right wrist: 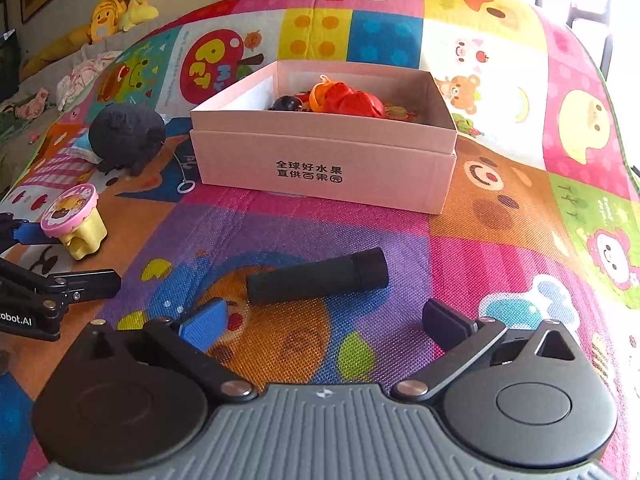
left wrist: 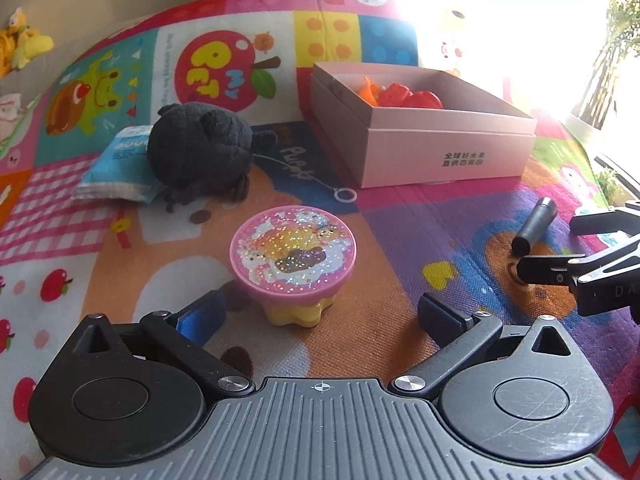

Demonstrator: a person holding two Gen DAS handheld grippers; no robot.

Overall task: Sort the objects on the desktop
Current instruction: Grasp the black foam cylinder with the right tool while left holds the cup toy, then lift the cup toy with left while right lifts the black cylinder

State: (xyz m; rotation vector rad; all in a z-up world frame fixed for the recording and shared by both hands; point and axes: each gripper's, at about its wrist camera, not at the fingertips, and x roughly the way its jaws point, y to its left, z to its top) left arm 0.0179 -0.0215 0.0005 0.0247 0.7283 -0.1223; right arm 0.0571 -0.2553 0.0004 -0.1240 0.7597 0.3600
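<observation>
A pink-lidded glitter toy on a yellow base stands on the mat between my left gripper's open fingers, apart from both; it also shows in the right wrist view. A black cylinder lies just ahead of my open, empty right gripper; it also shows in the left wrist view. A pink cardboard box behind holds red and orange toys. A black plush toy lies on a blue tissue pack at the left.
Everything sits on a colourful cartoon play mat. A white ring on a string lies by the plush. Yellow plush toys sit far left off the mat. Strong window glare washes out the left view's upper right.
</observation>
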